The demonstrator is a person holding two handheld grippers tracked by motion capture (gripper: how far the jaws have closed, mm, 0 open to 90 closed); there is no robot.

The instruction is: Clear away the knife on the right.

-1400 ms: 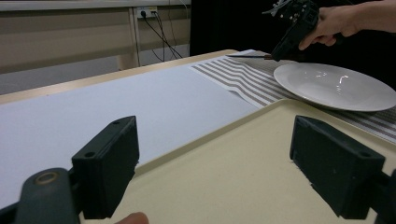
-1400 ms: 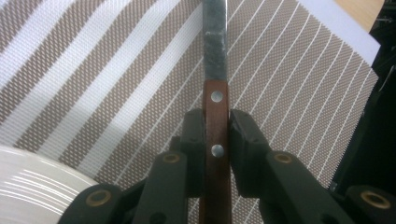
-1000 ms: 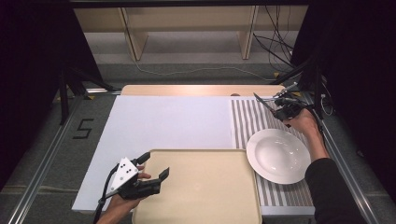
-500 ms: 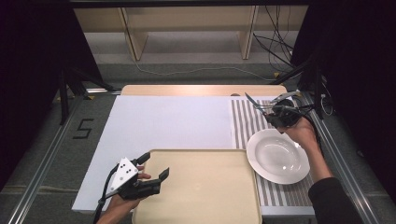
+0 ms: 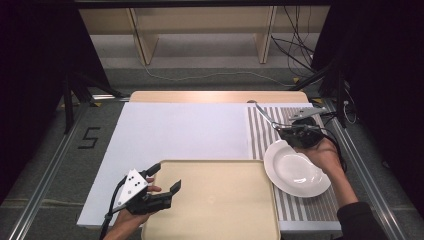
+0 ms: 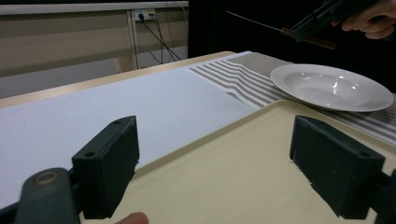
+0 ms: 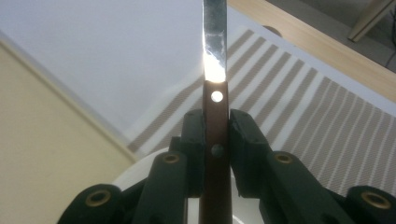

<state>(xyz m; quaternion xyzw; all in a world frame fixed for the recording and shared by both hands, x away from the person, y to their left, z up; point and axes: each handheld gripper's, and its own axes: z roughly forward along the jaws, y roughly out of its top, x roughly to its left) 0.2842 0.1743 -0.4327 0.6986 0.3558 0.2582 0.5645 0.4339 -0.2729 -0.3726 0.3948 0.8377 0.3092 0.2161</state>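
The knife (image 7: 215, 116) is clamped by its brown handle in the right gripper (image 5: 295, 134), above the white plate's (image 5: 295, 172) 12 o'clock rim. The plate holds nothing. The left gripper (image 5: 162, 190) gapes wide, empty, over the bare beige tray's (image 5: 225, 200) 9 o'clock edge.

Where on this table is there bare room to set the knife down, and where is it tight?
The beige tray is bare, as is the white sheet between the tray and the far wooden edge. The striped mat is free beyond the white plate. It is tight at the right, where the right gripper holds the knife over the plate, and at the tray's left rim by the open left gripper.
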